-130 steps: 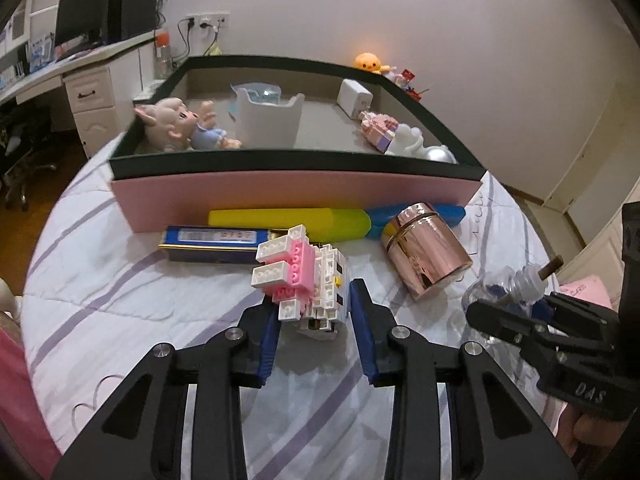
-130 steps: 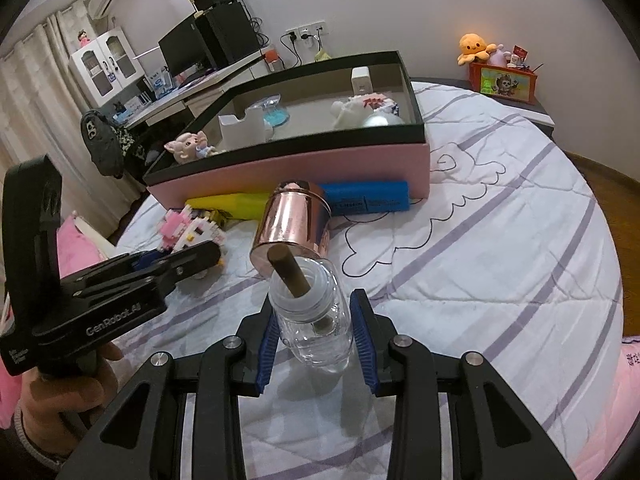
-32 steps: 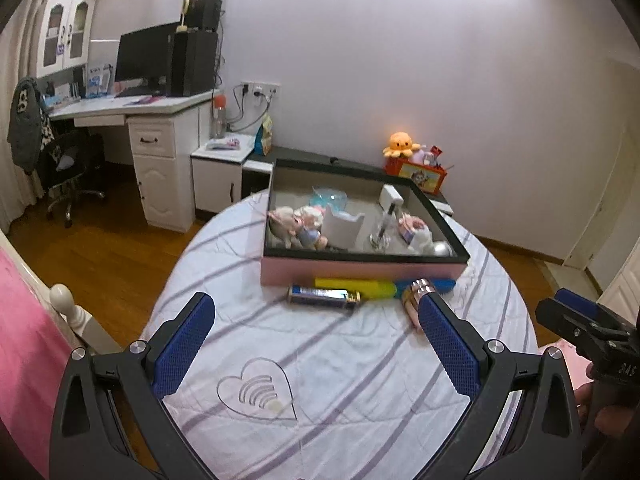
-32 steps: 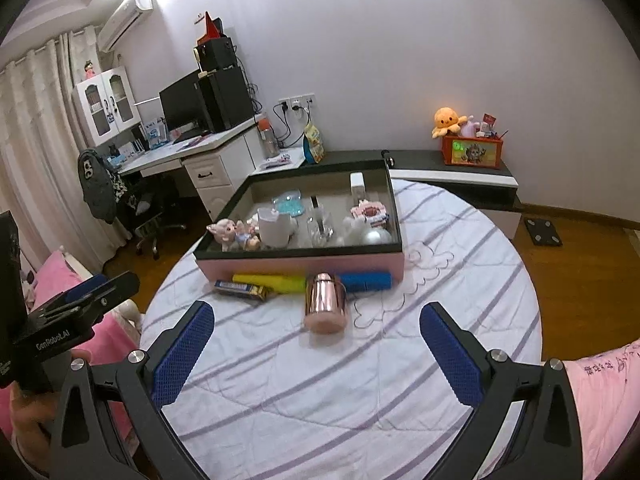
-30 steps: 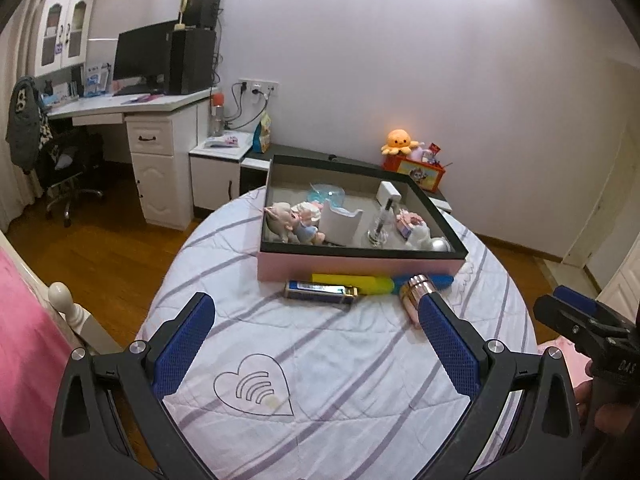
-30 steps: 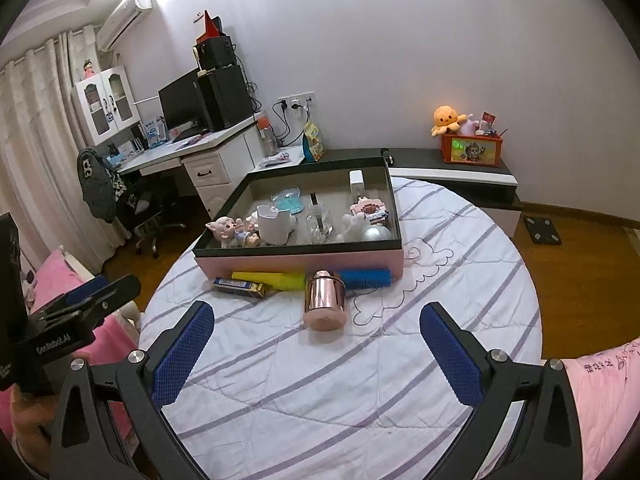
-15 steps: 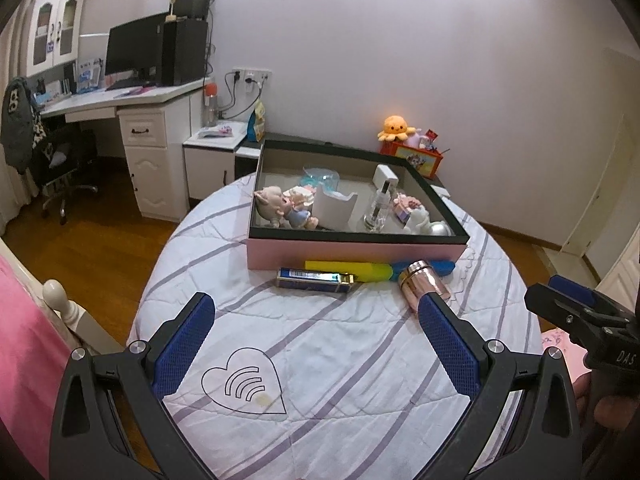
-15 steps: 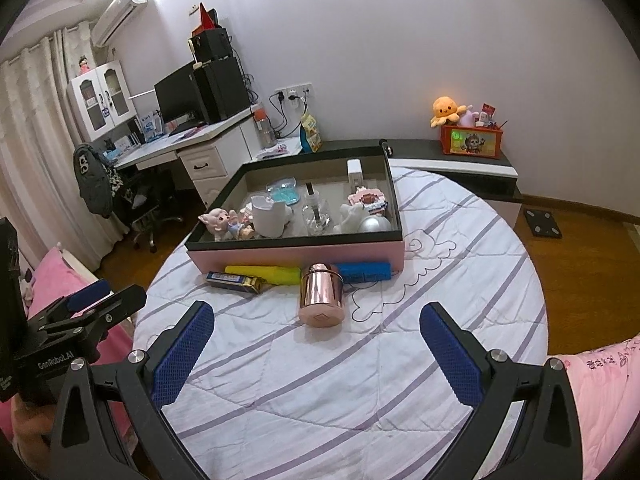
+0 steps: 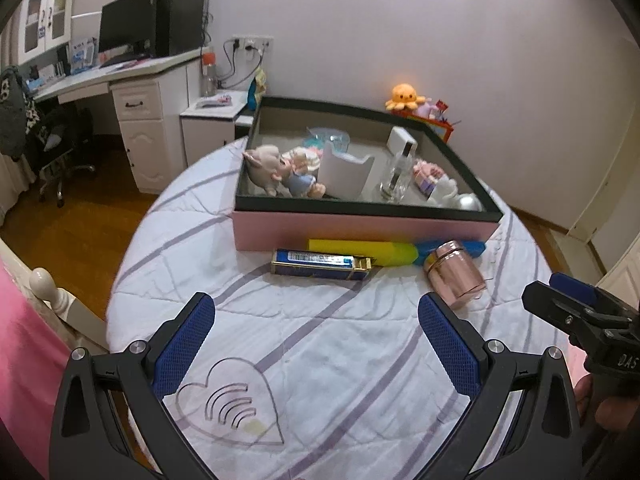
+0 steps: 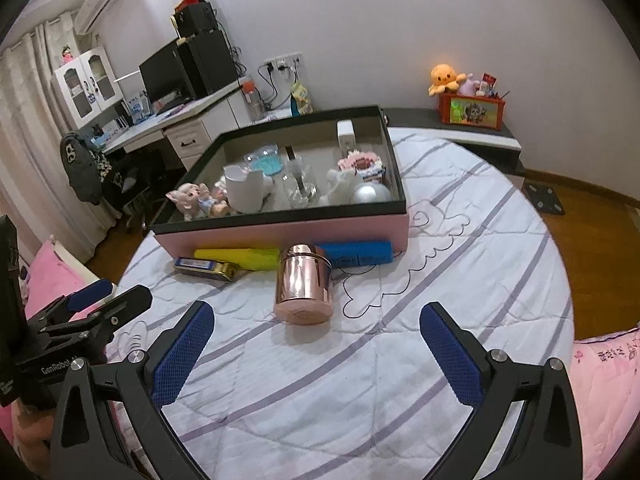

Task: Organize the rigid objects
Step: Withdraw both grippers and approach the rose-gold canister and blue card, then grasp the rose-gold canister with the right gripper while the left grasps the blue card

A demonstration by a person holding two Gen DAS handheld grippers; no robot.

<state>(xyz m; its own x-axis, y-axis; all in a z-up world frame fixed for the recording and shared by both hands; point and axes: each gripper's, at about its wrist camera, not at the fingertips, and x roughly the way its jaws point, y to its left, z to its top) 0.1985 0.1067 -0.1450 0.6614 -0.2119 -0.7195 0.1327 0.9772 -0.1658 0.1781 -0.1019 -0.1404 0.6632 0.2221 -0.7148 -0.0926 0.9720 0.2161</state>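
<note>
Both claws gaping wide, gripping nothing: left claw [image 9: 316, 340], right claw [image 10: 316, 342] hovering low in frame over bed [image 10: 460, 248]. Copper canister [image 10: 303, 290] lying sideways mid-frame, touching yellow tube [image 10: 240, 258] and blue tube [image 10: 356, 254] (parked against tray [image 10: 280, 234] front, likely awaiting loading).

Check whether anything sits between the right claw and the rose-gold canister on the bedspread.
Nothing visible does: the right claw is open, and only bare striped bedspread separates it from the rose-gold canister, which lies on its side.
</note>
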